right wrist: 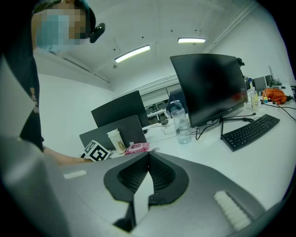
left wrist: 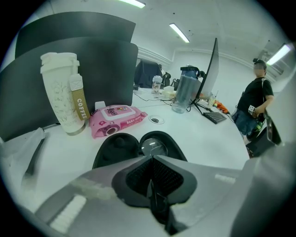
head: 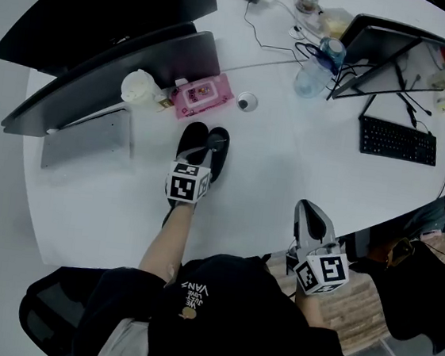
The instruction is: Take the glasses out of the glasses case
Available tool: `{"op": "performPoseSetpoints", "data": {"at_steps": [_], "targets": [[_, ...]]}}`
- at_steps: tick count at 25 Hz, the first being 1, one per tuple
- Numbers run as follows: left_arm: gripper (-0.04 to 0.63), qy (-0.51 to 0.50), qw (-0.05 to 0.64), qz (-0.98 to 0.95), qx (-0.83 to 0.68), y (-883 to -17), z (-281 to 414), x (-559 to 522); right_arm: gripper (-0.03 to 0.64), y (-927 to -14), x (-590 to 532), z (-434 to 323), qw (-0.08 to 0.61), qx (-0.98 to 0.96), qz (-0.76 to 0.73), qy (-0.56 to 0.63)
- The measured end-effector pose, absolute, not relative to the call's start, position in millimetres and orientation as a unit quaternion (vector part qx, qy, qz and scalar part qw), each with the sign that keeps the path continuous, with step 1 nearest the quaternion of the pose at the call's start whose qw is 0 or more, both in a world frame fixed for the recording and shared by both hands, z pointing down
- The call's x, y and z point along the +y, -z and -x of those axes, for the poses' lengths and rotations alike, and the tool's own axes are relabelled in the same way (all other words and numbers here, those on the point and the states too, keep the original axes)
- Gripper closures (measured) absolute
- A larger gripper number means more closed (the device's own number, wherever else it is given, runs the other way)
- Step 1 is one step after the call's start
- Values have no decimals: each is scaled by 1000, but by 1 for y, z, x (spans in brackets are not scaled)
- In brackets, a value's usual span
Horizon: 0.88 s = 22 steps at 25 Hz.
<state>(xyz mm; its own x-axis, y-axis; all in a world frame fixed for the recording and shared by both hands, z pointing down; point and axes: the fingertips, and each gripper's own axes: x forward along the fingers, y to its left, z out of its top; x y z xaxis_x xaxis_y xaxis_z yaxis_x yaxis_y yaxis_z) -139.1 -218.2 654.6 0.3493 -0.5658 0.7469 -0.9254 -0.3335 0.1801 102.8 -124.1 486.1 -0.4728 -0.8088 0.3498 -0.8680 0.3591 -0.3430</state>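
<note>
The black glasses case (head: 191, 138) lies open on the white table (head: 287, 173), its two halves side by side. In the left gripper view the case (left wrist: 115, 148) sits just past the jaws, and a round lens (left wrist: 152, 147) of the glasses shows in its right half. My left gripper (head: 207, 149) is over the case. Its jaws (left wrist: 151, 159) are shut, with a thin dark glossy piece pinched between them that looks like part of the glasses frame. My right gripper (head: 308, 208) hangs at the table's front edge, away from the case. It (right wrist: 148, 155) is shut and holds nothing.
A pink wipes pack (head: 204, 94) and a white coffee cup (head: 139, 88) stand just behind the case, before a dark screen (head: 115, 69). A grey laptop (head: 91, 138) lies at the left; a water bottle (head: 312, 78) and keyboard (head: 397, 141) are at the right. A person (left wrist: 256, 102) stands beyond the table.
</note>
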Motion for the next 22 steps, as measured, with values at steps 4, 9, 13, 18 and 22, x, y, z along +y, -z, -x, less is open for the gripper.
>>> {"op": "performPoseSetpoints", "data": {"at_steps": [4,9,13,18,22], "targets": [[588,-286,311,-764,-488,-652,139,-216,618,-484,-123,-102,58,-824,-508,-243],[588,-283,308,-765,-490,-647,140,-213,618,-480,-122,-102,53,-827,-506,-239],[588,-283,299,-766,-493,-641,142,-211,618,-477,-120,-102,51,-829,-504,-236],[588,-285,285,-768,-498,-634,144,-211,618,-473,-118,-104,47,-830,-505,-231],[588,-284,275,-768,-504,-627,147,-210,618,-469,-115,-104,42,-833,-504,-226]]}}
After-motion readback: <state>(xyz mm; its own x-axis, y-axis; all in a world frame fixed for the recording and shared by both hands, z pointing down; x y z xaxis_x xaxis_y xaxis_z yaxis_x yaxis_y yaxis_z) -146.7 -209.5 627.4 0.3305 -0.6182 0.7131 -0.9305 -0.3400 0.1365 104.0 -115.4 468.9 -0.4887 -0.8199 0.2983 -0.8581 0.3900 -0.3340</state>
